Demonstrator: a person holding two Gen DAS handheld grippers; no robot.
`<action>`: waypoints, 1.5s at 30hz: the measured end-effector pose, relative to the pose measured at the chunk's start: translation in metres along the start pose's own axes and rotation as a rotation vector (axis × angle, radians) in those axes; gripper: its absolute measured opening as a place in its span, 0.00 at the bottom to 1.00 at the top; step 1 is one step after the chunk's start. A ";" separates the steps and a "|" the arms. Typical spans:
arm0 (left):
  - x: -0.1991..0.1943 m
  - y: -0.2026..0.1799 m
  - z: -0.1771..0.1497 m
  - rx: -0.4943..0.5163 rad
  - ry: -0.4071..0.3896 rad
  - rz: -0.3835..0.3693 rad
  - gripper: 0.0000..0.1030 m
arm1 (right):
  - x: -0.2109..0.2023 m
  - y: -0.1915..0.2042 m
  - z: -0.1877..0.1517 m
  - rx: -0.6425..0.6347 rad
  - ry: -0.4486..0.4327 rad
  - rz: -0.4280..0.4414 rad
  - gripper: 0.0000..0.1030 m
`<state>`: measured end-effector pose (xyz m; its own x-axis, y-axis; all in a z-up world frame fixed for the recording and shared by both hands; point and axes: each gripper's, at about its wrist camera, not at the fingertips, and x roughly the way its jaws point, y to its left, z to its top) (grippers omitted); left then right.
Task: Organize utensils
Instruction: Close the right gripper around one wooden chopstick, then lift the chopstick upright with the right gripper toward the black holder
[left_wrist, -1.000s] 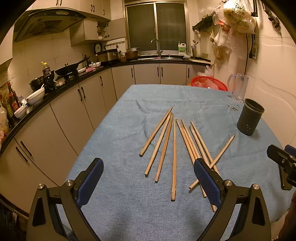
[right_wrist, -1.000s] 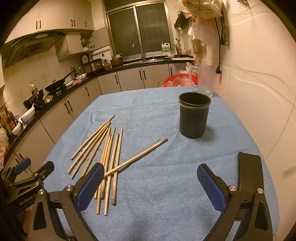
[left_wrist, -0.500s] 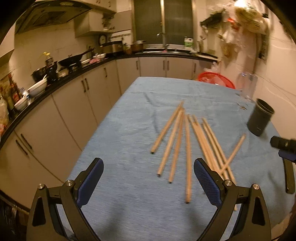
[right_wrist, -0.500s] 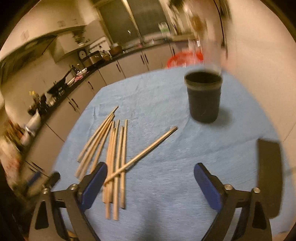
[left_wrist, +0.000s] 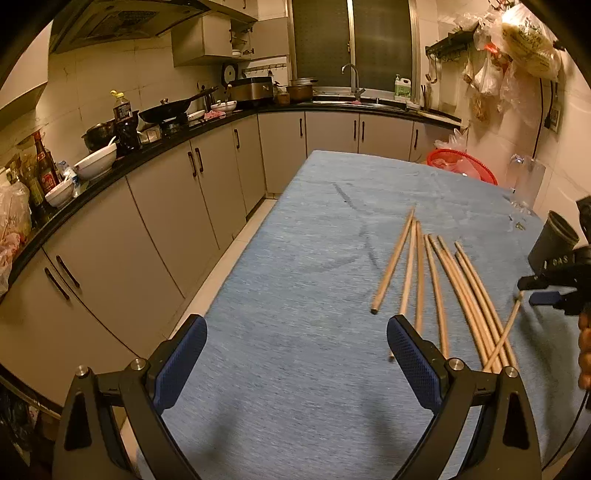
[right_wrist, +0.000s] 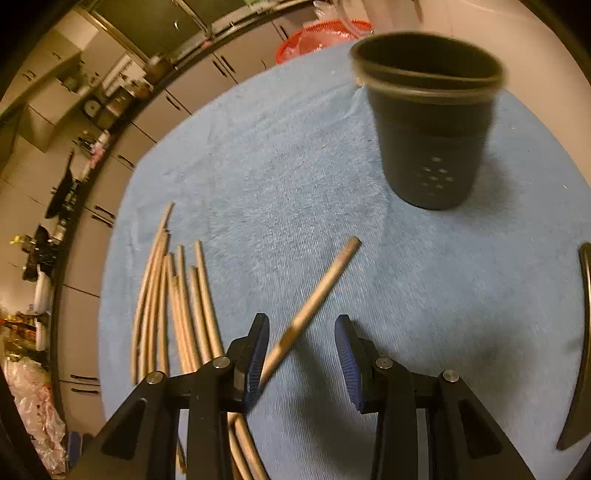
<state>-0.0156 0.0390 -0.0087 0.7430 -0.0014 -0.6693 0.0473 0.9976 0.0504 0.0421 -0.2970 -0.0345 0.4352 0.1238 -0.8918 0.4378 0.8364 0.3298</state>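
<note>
Several wooden chopsticks (left_wrist: 439, 284) lie side by side on the blue table cloth (left_wrist: 314, 280). One chopstick (right_wrist: 314, 306) lies slanted across the others, its end toward the black utensil holder (right_wrist: 428, 122). My right gripper (right_wrist: 301, 354) is low over the cloth, half closed, its jaws on either side of that slanted chopstick with a gap on the right. It shows in the left wrist view (left_wrist: 546, 291) at the chopstick's tip. My left gripper (left_wrist: 295, 365) is wide open and empty, left of the bundle.
A red basket (left_wrist: 461, 166) and a clear glass jug (left_wrist: 524, 181) stand at the table's far right. The wall runs along the right side. Kitchen cabinets (left_wrist: 166, 206) and a cluttered counter run along the left.
My right gripper has dropped down and forward to the slanted chopstick and its jaws have narrowed around it. My left gripper has swung left, away from the bundle.
</note>
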 end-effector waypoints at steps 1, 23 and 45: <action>0.002 0.001 0.001 0.009 0.003 -0.002 0.95 | 0.006 0.004 0.004 -0.010 0.013 -0.021 0.40; 0.185 -0.136 0.162 0.286 0.410 -0.287 0.53 | -0.016 0.040 0.009 -0.237 -0.096 0.157 0.07; 0.210 -0.132 0.143 0.218 0.465 -0.168 0.11 | -0.036 0.031 0.000 -0.290 -0.134 0.245 0.07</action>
<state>0.2292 -0.1023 -0.0499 0.3421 -0.0792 -0.9363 0.3144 0.9487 0.0346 0.0399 -0.2751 0.0083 0.6062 0.2835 -0.7431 0.0768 0.9091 0.4095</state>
